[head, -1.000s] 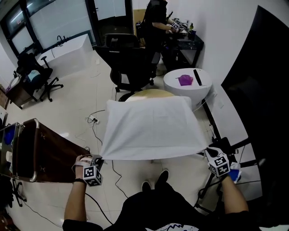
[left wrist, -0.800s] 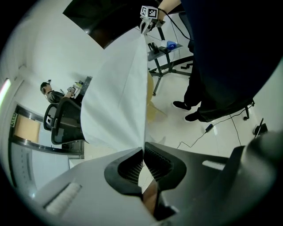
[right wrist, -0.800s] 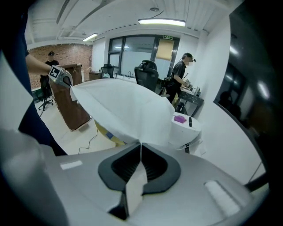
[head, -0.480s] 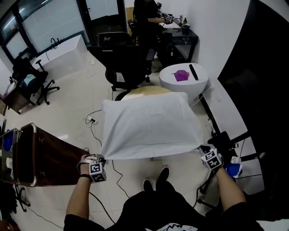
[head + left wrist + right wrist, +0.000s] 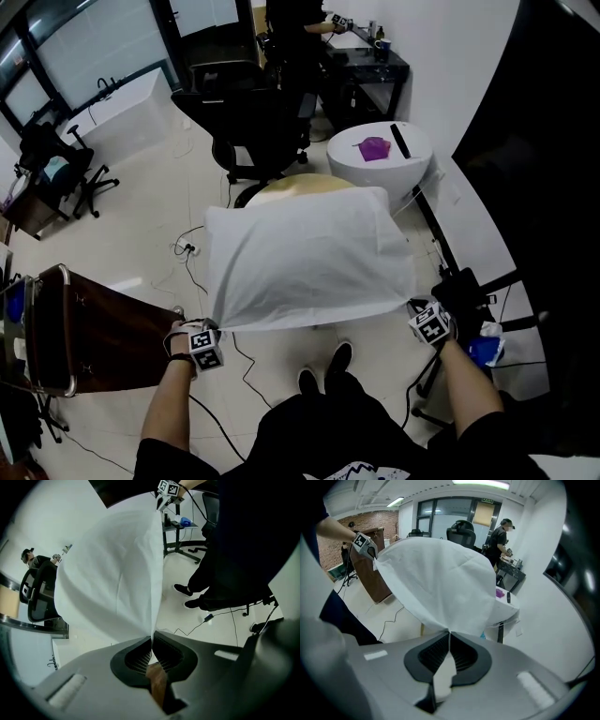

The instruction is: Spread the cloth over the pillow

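Cloth (image 5: 305, 258), white, is stretched between the two tongs and drapes forward over a raised shape beneath it. A rounded cream edge (image 5: 300, 185) shows past its far edge; whether that is the pillow cannot be told. Left tongs (image 5: 210, 326): clamped tight on the near left corner of the cloth. Right tongs (image 5: 412, 307): clamped tight on the near right corner. The near edge hangs above the floor, just ahead of the person's shoes (image 5: 323, 370). A white round counter (image 5: 417, 164) stands beyond the far right corner.
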`<action>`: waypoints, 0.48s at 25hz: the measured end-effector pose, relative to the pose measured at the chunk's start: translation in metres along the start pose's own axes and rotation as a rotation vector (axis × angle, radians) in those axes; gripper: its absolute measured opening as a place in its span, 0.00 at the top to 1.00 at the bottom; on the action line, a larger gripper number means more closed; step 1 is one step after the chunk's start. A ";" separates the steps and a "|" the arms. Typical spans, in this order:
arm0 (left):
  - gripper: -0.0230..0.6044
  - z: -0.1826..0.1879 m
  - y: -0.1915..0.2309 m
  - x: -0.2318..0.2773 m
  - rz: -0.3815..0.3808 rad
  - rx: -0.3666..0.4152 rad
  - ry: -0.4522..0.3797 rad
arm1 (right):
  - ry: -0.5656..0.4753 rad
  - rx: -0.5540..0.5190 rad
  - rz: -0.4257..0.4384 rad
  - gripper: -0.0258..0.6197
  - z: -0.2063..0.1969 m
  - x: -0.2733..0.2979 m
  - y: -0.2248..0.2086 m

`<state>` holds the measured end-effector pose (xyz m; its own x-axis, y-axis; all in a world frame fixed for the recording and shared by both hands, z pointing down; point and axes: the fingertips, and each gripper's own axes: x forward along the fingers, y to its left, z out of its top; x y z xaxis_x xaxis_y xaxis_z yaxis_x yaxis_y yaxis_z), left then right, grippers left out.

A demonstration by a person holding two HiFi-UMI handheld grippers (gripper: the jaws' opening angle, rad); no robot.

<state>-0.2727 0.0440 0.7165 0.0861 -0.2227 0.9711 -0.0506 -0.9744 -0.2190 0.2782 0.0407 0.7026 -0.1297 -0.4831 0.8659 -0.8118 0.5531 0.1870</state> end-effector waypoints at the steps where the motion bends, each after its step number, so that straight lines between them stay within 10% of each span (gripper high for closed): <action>1: 0.96 -0.001 0.000 0.005 -0.008 -0.003 0.009 | 0.010 -0.003 0.002 0.93 0.000 0.003 -0.001; 12: 0.96 -0.001 0.009 0.032 -0.067 -0.061 0.043 | 0.037 0.035 0.026 0.93 -0.002 0.030 -0.003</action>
<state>-0.2717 0.0283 0.7462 0.0483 -0.1543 0.9868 -0.1064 -0.9832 -0.1486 0.2780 0.0261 0.7296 -0.1304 -0.4431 0.8869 -0.8280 0.5407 0.1483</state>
